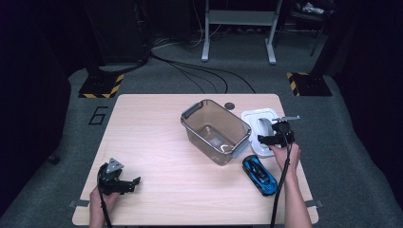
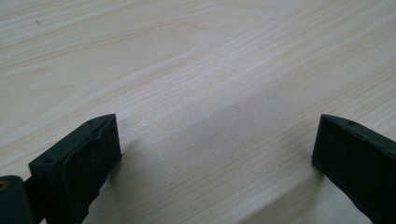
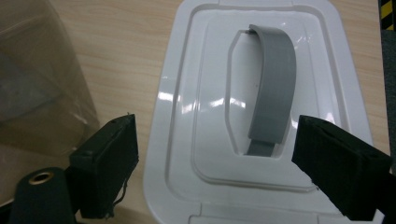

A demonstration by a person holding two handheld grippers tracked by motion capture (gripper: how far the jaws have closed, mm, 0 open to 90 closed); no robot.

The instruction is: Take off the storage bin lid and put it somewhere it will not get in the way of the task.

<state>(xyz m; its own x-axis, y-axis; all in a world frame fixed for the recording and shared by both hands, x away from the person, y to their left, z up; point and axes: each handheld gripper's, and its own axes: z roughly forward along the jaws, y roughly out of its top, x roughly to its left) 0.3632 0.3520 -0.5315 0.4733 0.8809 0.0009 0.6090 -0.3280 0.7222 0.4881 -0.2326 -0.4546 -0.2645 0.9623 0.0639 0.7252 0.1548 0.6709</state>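
Note:
A clear plastic box (image 1: 216, 131) with grey latches stands open near the table's middle. Its white lid (image 1: 260, 124) lies flat just right of it. A blue toy car (image 1: 259, 174) rests on the wood in front of the lid. My right gripper (image 1: 264, 139) hovers over the lid's near end. In the right gripper view this gripper (image 3: 215, 154) is open above the lid (image 3: 196, 107), with the grey handle (image 3: 275, 88) between and beyond the jaws and the box wall (image 3: 37, 84) at left. My left gripper (image 1: 135, 183) sits at the front left, open (image 2: 217, 140) over bare wood.
A small dark disc (image 1: 230, 106) lies on the table (image 1: 157, 142) behind the box. Beyond the table are floor cables (image 1: 199, 71), a metal stand (image 1: 240, 28) and two bases with yellow-black hazard tape (image 1: 100, 86).

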